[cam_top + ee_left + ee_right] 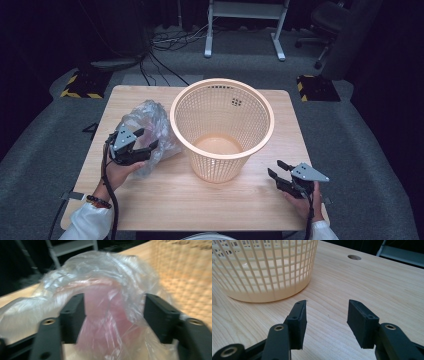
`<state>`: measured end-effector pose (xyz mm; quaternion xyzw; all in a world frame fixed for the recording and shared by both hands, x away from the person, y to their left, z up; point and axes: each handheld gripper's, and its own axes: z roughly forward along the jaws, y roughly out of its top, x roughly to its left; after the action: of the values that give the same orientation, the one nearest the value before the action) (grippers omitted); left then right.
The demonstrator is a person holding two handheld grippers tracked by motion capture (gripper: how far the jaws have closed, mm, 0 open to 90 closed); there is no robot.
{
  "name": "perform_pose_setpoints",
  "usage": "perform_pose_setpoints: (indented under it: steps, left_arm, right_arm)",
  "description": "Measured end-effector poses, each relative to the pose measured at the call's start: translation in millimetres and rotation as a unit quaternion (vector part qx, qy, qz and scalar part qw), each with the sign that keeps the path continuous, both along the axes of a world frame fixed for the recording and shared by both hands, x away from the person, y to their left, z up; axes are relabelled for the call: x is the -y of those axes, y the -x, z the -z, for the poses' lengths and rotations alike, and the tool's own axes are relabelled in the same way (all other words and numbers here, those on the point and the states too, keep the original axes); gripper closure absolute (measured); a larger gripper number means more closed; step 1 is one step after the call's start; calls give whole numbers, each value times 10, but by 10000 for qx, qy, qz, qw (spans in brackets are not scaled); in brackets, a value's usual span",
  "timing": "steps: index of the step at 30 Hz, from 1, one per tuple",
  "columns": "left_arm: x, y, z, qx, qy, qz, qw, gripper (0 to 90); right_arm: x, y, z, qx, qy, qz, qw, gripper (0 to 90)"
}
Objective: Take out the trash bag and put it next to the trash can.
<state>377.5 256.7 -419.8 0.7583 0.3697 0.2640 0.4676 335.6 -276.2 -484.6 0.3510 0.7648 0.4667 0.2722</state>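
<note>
A crumpled clear plastic bag (150, 120) lies on the wooden table (200, 200), left of a peach mesh basket (215, 167) that stands upright at the table's middle. My left gripper (148, 138) is at the bag's near side, jaws apart. In the left gripper view the bag (105, 285) bulges between the spread jaws of that gripper (115, 312), and the pads do not squeeze it; the basket wall (185, 272) is at the right. My right gripper (275, 167) rests low near the table's front right, open and empty (327, 312), pointing at the basket's base (262, 270).
A round hole (354, 257) is cut in the tabletop beyond the right gripper. Past the table's far edge are floor cables (165, 40), a white desk frame (245, 30) and an office chair (325, 25). Yellow-black pads sit on the floor at both far corners.
</note>
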Motion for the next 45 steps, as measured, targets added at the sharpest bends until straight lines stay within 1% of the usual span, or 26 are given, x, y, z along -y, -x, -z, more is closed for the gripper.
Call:
perform_pose_setpoints:
  steps: [3,5,8,9,10,11,12,13,16,17,19,21,22,23,25,26,28,32,34,36,37,38,40,41,42,45]
  left_arm:
    - [-18,94,-129,-61,-50,124,9999,193]
    - [-25,189,-219,67,-91,217,9997,180]
    - [-38,295,-322,63,-30,440,9990,168]
    - [-33,346,-352,57,-14,550,9985,170]
    - [-23,402,-381,108,-48,606,9981,169]
    - [-2,478,-409,236,-145,630,9976,170]
    - [15,539,-425,286,-162,733,9968,170]
    - [33,597,-431,269,-148,864,9958,165]
    - [100,758,-419,340,-251,1108,9929,163]
    - [135,820,-400,314,-307,1264,9910,163]
    - [195,901,-354,274,-403,1426,9886,162]
    - [285,969,-283,135,-658,1454,9871,165]
    - [327,992,-240,119,-821,1461,9858,166]
    - [371,1024,-179,102,-898,1582,9833,160]
    - [419,1042,-89,-30,-876,1793,9799,165]
    - [448,1054,-28,-83,-936,1883,9776,163]
    - [489,1062,52,-151,-1072,1918,9754,163]
    - [537,1045,234,-352,-1129,2079,9710,166]
    - [541,1023,312,-446,-1158,2170,9683,173]
    - [541,1000,382,-521,-1196,2202,9667,174]
    - [535,976,438,-600,-1223,2241,9650,175]
    - [528,952,494,-678,-1244,2203,9651,178]
    - [505,900,617,-841,-1397,2069,9647,194]
    - [485,877,672,-889,-1362,1981,9666,192]
    - [458,856,708,-989,-1335,1981,9660,194]
    - [397,816,792,-1158,-1218,1930,9667,192]
  right_arm:
    - [-1,-5,0,-14,1,-7,10000,493]
    - [-2,-6,-3,-17,5,-8,10000,491]
    - [-5,-5,-5,-11,24,-25,10000,484]
    - [-6,-5,-5,-11,38,-25,10000,480]
    - [-7,-4,-6,-22,51,-34,10000,476]
    - [-7,-5,-6,-37,60,-40,10000,475]
    - [-7,-8,-6,-55,75,-45,9999,472]
    - [-8,-11,-5,-66,90,-53,9999,469]
    - [-12,-17,-1,-121,122,-61,9998,462]
    - [-16,-19,2,-145,138,-67,9998,461]
    - [-20,-24,7,-169,175,-75,9997,457]
    - [-25,-23,11,-216,205,-96,9995,451]
    - [-25,-23,12,-225,202,-115,9995,447]
    - [-22,-23,12,-242,177,-152,9994,443]
    - [-25,-26,13,-284,220,-173,9992,438]
    - [-26,-27,14,-292,238,-176,9991,432]
    - [-26,-29,18,-349,219,-207,9989,429]
    - [-25,-31,33,-429,277,-298,9982,401]
    - [-22,-31,41,-463,297,-319,9980,391]
    - [-16,-32,48,-526,331,-317,9976,372]
    - [-13,-32,52,-536,325,-320,9975,368]
    - [-7,-29,57,-564,333,-307,9974,365]
    - [0,-30,67,-624,410,-298,9968,334]
    - [2,-27,74,-658,434,-298,9964,309]
    - [7,-25,81,-688,461,-290,9961,300]
    - [20,-11,99,-780,493,-309,9953,252]
